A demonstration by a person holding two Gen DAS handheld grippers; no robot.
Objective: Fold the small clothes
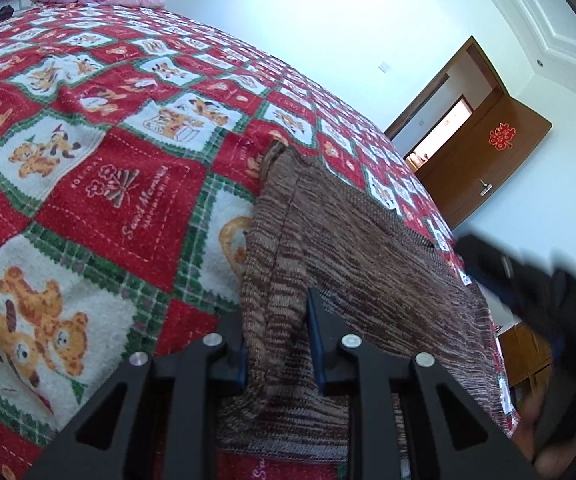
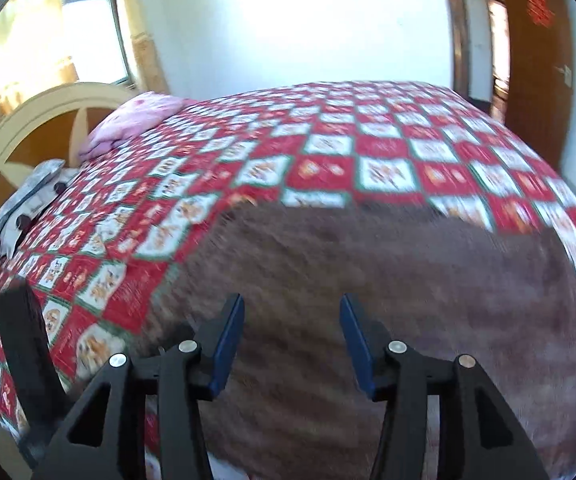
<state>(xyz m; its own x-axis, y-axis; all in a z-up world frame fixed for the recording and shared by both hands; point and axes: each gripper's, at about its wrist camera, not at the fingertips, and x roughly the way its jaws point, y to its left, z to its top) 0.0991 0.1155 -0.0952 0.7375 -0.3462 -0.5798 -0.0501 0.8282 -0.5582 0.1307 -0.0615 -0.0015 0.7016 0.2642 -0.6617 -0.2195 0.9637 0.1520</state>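
Left wrist view: we pinch a raised fold of the brown knit garment (image 1: 352, 248) on the bed (image 1: 100, 184)
Our left gripper (image 1: 276, 344) is clamped on that fold, while our right gripper (image 2: 292, 344) hangs open and empty above the garment; we judge the loose knit could slide out of the narrow pinch or drag crooked across the plush red blanket (image 2: 368, 148), spoiling the fold

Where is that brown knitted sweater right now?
The brown knitted sweater lies on the red patchwork bedspread, its near fold pinched in the left gripper.
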